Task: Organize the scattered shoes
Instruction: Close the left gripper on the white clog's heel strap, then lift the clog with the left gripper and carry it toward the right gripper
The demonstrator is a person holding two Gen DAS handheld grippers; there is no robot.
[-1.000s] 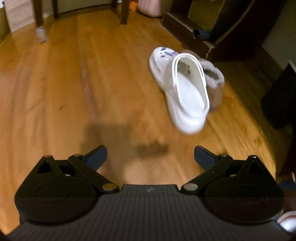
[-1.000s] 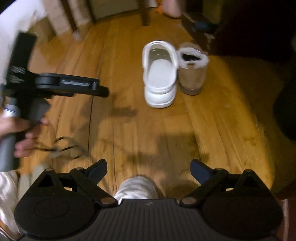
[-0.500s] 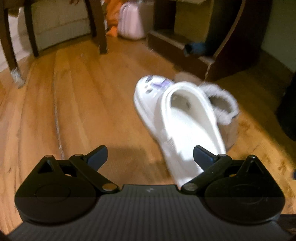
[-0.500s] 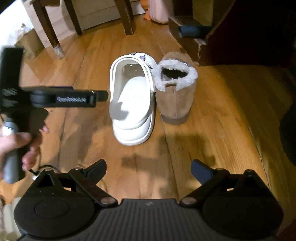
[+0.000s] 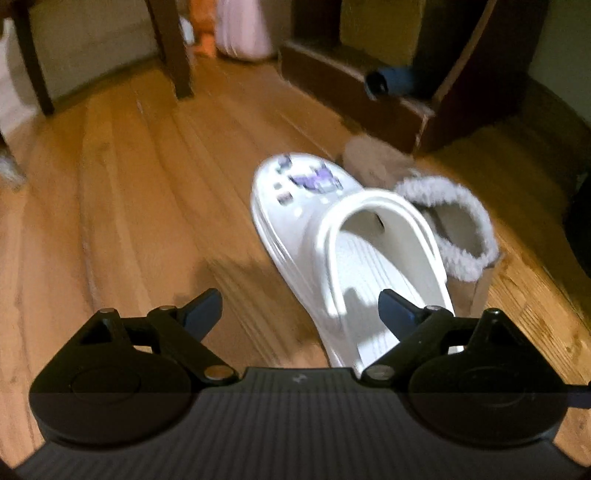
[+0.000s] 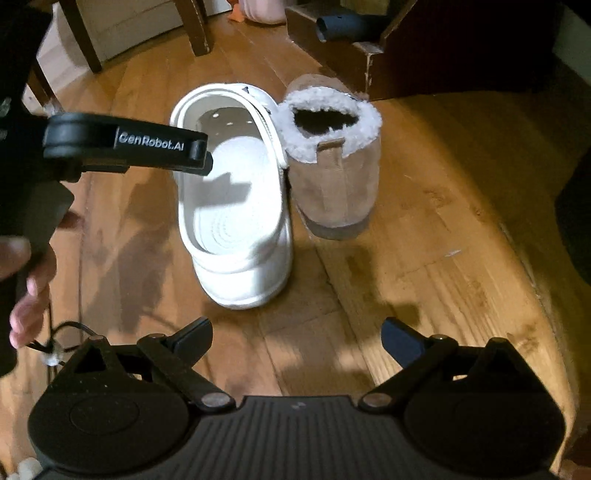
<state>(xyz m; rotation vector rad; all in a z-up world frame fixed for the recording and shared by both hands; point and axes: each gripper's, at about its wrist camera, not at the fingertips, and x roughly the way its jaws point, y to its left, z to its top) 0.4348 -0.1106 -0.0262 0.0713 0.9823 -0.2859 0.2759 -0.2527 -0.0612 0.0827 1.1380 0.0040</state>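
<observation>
Nearest in the right wrist view, the right gripper (image 6: 297,338) hangs over bare wooden floor (image 6: 424,258) with its two dark fingers spread wide and nothing between them. At the left edge of that view a person's hand (image 6: 22,280) grips the handle of the left gripper (image 6: 207,157), whose black arm, lettered "GenRobot.AI", reaches in sideways so that its tip sits over the inside of the white clog (image 6: 236,206); a thin dark cord (image 6: 55,339) lies on the boards below the hand. In the left wrist view the left gripper (image 5: 300,308) also stands with its fingers apart — they have just been closing a little — and they press on nothing: the left finger is over bare boards, while the right finger overlaps the clog's footbed (image 5: 373,273) in the picture, though I cannot tell whether it touches. The clog rests upright on the floor, heel towards the cameras, with small purple charms (image 5: 314,181) on its toe, blurred here. Just beside it on the right, touching its side, stands a tan fleece-lined slipper (image 6: 332,162), upright too, its pale fluffy collar open to the top. Farther back — beyond both shoes — a dark wooden base (image 6: 354,59) of some furniture carries a dark blue tube-like thing (image 6: 340,24), dark chair legs (image 6: 197,26) stand on the floor, and a pale pink object (image 5: 242,33) sits at the far wall.
</observation>
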